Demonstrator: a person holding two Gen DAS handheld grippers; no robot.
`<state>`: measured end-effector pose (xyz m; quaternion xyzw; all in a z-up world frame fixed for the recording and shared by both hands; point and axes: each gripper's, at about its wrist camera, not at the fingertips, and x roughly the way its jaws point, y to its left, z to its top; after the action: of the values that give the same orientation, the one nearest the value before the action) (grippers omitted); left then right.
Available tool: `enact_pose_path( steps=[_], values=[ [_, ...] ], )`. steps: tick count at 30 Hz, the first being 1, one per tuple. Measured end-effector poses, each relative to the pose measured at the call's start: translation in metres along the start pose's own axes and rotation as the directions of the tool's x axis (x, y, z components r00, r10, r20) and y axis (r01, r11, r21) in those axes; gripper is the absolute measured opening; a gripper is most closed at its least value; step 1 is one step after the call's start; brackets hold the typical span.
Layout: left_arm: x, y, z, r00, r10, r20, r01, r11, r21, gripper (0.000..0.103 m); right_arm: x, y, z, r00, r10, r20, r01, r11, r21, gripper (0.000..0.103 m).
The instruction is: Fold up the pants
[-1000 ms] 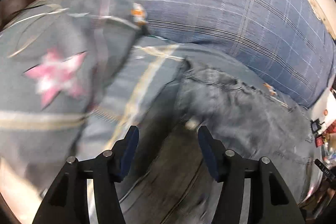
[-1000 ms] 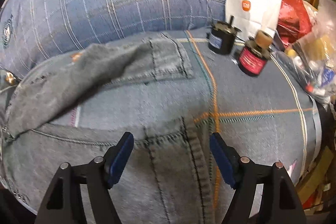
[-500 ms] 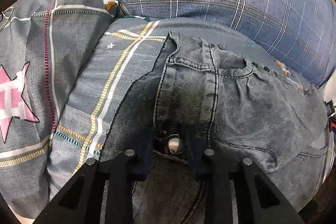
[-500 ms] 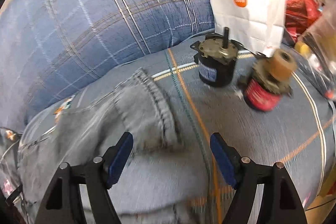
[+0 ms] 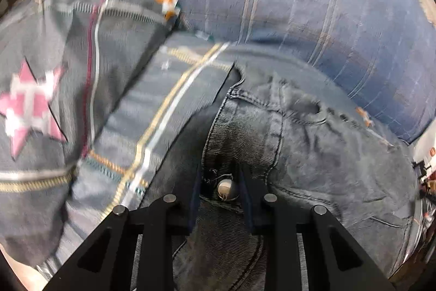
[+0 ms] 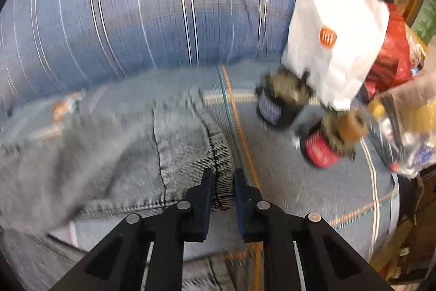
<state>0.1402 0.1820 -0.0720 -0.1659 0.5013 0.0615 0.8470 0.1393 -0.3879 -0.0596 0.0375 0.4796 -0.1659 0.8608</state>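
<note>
At six o'clock, each hand-held gripper is gripping soft, heavy pants (image 5: pixel 313 154): left hand-held gripper (image 5: pixel 220 190) clamping the buttoned waistband, right hand-held gripper (image 6: pixel 221 187) closing on the hem.

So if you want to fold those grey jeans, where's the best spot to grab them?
By the thick sewn edges. The left gripper pinches the jeans at the waistband, either side of the metal button; the right gripper is closing over the ribbed leg hem. Both come from above, tilted down. Those stiff seams probably hold better than the loose cloth.
</note>
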Motion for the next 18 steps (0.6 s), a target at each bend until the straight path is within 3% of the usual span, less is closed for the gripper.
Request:
enact_pose_path(
  steps=[2,4,5,6,7,9,12,13,15,18],
  values=[
    [0.004,0.002,-0.001,1.0,-0.011,-0.023,0.011,1.0,-0.008,0.032,0.02,-0.01,-0.009,0.996,0.037,-0.079,-0.035,0.999,0.038,0.016],
    [-0.001,0.001,0.0,1.0,-0.019,-0.009,0.019,1.0,-0.007,0.033,0.029,-0.019,-0.015,0.991,0.074,-0.109,-0.067,0.996,0.063,0.028],
    [-0.007,0.0,0.003,1.0,-0.018,-0.003,0.018,1.0,-0.004,0.035,0.023,-0.023,-0.015,0.993,0.079,-0.087,-0.073,0.995,0.066,0.036],
    [-0.01,-0.001,0.004,1.0,-0.01,0.004,0.01,1.0,0.001,0.036,0.016,-0.027,-0.014,0.994,0.083,-0.069,-0.078,0.994,0.074,0.058],
    [-0.016,-0.002,0.007,1.0,-0.001,0.022,0.0,1.0,0.009,0.039,0.008,-0.031,-0.014,0.994,0.1,-0.043,-0.095,0.991,0.089,0.069],
    [-0.026,-0.002,0.01,0.998,0.003,0.067,-0.003,1.0,0.001,0.067,-0.009,-0.039,-0.011,0.99,0.141,0.019,-0.143,0.983,0.118,0.07],
    [-0.022,0.0,0.01,0.998,0.0,0.069,0.001,1.0,-0.014,0.07,-0.01,-0.031,-0.011,0.989,0.144,0.041,-0.147,0.985,0.09,0.074],
    [-0.014,-0.003,0.01,0.999,0.005,0.036,-0.005,1.0,0.0,0.069,-0.001,-0.024,-0.018,0.993,0.121,0.007,-0.121,0.991,0.061,0.074],
    [-0.003,-0.004,0.009,0.999,0.041,-0.021,-0.04,0.999,0.037,0.019,0.029,-0.011,-0.029,0.988,0.105,-0.114,-0.105,0.994,0.013,0.072],
    [-0.008,0.001,0.015,0.999,0.039,-0.014,-0.038,0.999,0.033,0.016,0.017,-0.012,-0.026,0.992,0.098,-0.078,-0.097,0.995,0.011,0.072]
  ],
)
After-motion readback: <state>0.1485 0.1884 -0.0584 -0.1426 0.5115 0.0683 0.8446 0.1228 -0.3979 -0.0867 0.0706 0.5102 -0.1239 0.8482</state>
